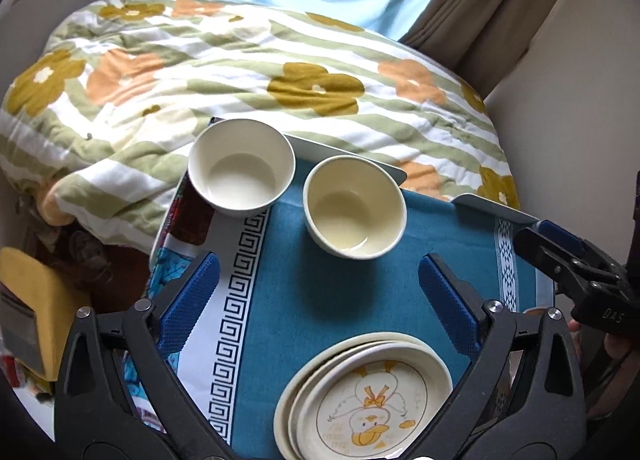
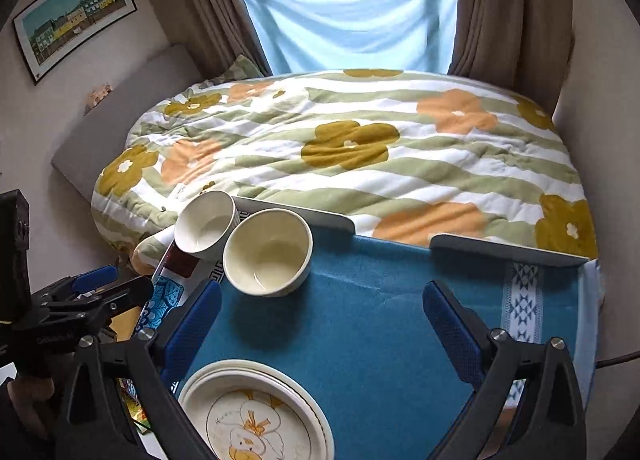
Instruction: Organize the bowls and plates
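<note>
Two empty cream bowls stand on a blue cloth-covered table: a whiter one (image 1: 241,166) (image 2: 205,225) at the far left corner and a yellower one (image 1: 354,207) (image 2: 267,257) beside it. A stack of cream plates (image 1: 366,396) (image 2: 256,412), the top one with a duck drawing, lies at the near edge. My left gripper (image 1: 318,296) is open and empty above the cloth, between the plates and the bowls. My right gripper (image 2: 322,320) is open and empty above the cloth, right of the plates. Each gripper shows at the other view's edge.
The blue cloth (image 1: 332,300) (image 2: 380,300) covers a small table with raised grey rim pieces (image 2: 508,250). Behind it lies a bed with a flowered quilt (image 1: 248,59) (image 2: 360,147), curtains and a window. A yellow box (image 1: 36,300) stands left of the table.
</note>
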